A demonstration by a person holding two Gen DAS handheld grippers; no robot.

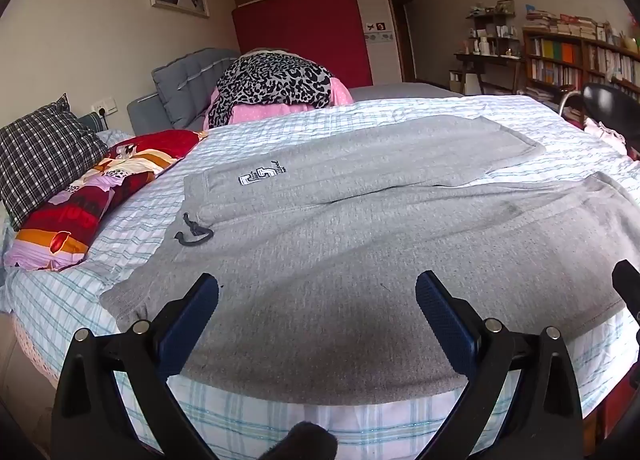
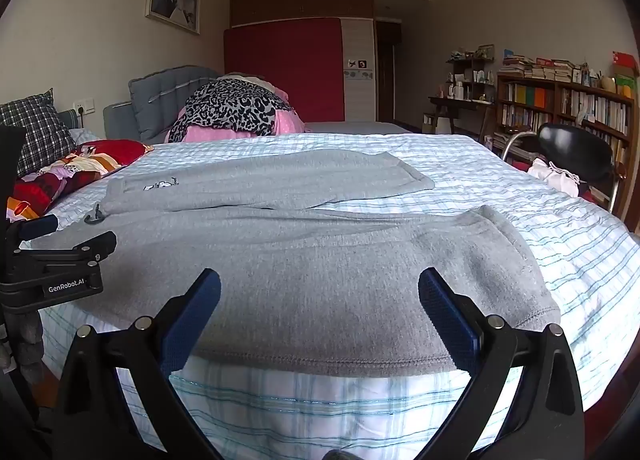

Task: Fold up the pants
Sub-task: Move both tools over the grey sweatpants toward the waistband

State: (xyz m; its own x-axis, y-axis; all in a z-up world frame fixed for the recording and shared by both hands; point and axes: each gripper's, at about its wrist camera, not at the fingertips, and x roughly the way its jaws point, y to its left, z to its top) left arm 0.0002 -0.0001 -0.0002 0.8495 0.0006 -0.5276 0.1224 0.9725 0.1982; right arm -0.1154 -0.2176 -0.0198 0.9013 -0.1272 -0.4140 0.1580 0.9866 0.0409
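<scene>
Bedroom: checked bed (image 1: 540,123); grey pants (image 1: 360,219) spread flat beyond left gripper (image 1: 316,292) and right gripper (image 2: 319,290), jaws wide, empty. Patterned pillows (image 1: 68,215) left. Right view alone shows left gripper's side.

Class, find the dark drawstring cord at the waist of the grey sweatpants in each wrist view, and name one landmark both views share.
Left wrist view: dark drawstring cord lies left of centre, at mid-height.
Right wrist view: it sits at the far left, mid-height.
Shared landmark: red wardrobe panel on the far wall.
</scene>
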